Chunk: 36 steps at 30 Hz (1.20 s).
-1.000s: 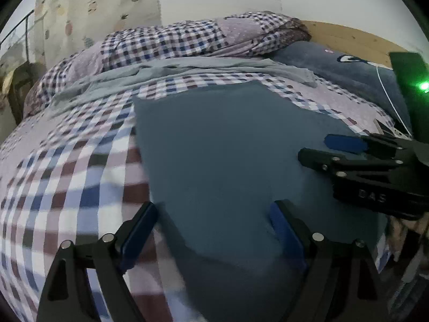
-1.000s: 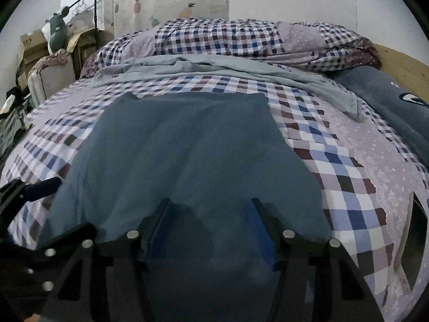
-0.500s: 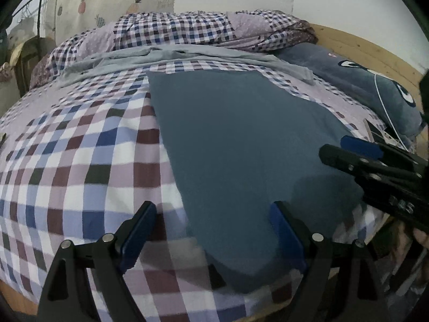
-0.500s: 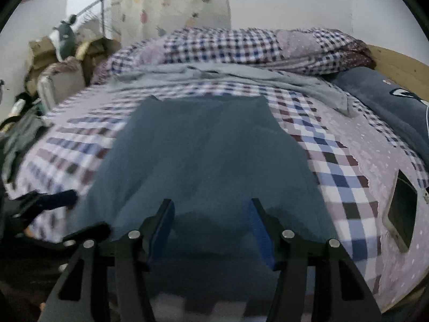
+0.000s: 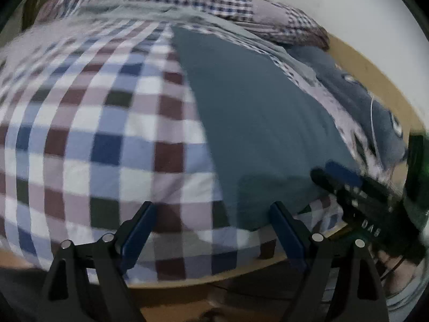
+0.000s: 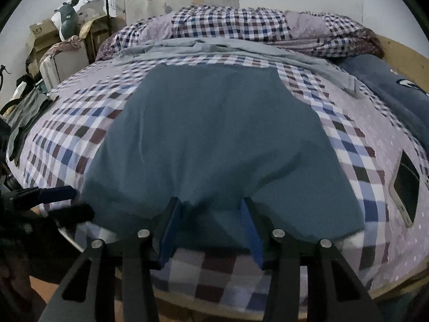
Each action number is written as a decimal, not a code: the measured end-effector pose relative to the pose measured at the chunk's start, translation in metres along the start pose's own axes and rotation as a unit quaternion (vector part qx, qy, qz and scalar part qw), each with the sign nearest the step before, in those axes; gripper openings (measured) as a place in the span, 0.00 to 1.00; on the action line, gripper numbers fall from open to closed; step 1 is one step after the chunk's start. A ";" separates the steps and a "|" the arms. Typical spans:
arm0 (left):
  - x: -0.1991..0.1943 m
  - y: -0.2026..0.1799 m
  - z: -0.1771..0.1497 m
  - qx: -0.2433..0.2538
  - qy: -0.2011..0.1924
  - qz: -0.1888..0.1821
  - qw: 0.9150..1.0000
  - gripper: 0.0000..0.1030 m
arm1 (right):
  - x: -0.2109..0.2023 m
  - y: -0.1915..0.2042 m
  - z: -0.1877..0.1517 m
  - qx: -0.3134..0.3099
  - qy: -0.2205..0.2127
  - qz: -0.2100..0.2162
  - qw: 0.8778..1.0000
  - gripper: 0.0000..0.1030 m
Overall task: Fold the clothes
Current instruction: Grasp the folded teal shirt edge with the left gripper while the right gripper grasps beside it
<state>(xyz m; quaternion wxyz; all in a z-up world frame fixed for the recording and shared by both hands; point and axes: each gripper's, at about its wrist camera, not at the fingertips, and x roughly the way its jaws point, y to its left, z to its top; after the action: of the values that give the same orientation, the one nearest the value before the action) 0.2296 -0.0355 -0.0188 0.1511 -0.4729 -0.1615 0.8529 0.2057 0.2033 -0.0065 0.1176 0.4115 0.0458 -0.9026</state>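
A dark teal garment (image 6: 222,139) lies flat on the checked bed cover (image 6: 69,139), its near hem at the bed's front edge. It also shows in the left wrist view (image 5: 254,123), right of centre. My right gripper (image 6: 211,209) is open and empty, its tips at the garment's near hem. My left gripper (image 5: 211,212) is open and empty, over the bed's front edge beside the garment's near left corner. The right gripper shows at the right of the left wrist view (image 5: 346,179). The left gripper shows at the left of the right wrist view (image 6: 59,201).
A light grey garment (image 6: 214,48) lies across the bed behind the teal one. A checked duvet (image 6: 254,26) is bunched at the back. A dark blue pillow (image 6: 388,86) and a phone (image 6: 406,185) lie to the right. Boxes and clutter (image 6: 53,48) stand left.
Both grippers have pulled back toward the bed's front edge, off the teal garment. The left view has swung left and is blurred. Both stay open.
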 end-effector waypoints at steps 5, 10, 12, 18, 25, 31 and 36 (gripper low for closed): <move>0.000 0.028 -0.002 -0.101 0.019 -0.119 0.988 0.87 | -0.021 -0.011 -0.005 0.024 -0.005 -0.003 1.000 0.48; 0.014 0.037 -0.005 -0.169 0.051 -0.220 0.959 0.87 | -0.054 -0.027 -0.009 0.064 -0.049 0.000 0.997 0.48; 0.019 0.040 -0.003 -0.189 0.057 -0.257 0.946 0.87 | -0.060 -0.030 -0.009 0.072 -0.060 0.004 0.996 0.48; 0.033 0.044 0.002 -0.227 0.075 -0.304 0.922 0.86 | -0.064 -0.008 -0.008 0.020 -0.073 0.017 0.997 0.48; 0.028 0.049 0.007 -0.251 0.076 -0.325 0.909 0.82 | -0.061 0.056 -0.017 -0.144 -0.097 -0.011 0.985 0.53; 0.019 0.050 0.020 -0.255 0.073 -0.372 0.889 0.82 | -0.046 0.104 -0.036 -0.281 -0.108 -0.047 0.952 0.56; 0.003 0.061 0.032 -0.261 0.057 -0.420 0.868 0.82 | -0.026 0.133 -0.046 -0.368 -0.130 -0.094 0.916 0.56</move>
<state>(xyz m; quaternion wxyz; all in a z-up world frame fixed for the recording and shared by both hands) 0.1947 -0.0937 -0.0305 0.3747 -0.4306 -0.5525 0.6074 0.2895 0.0877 -0.0155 0.1805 0.2118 0.3970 -0.8746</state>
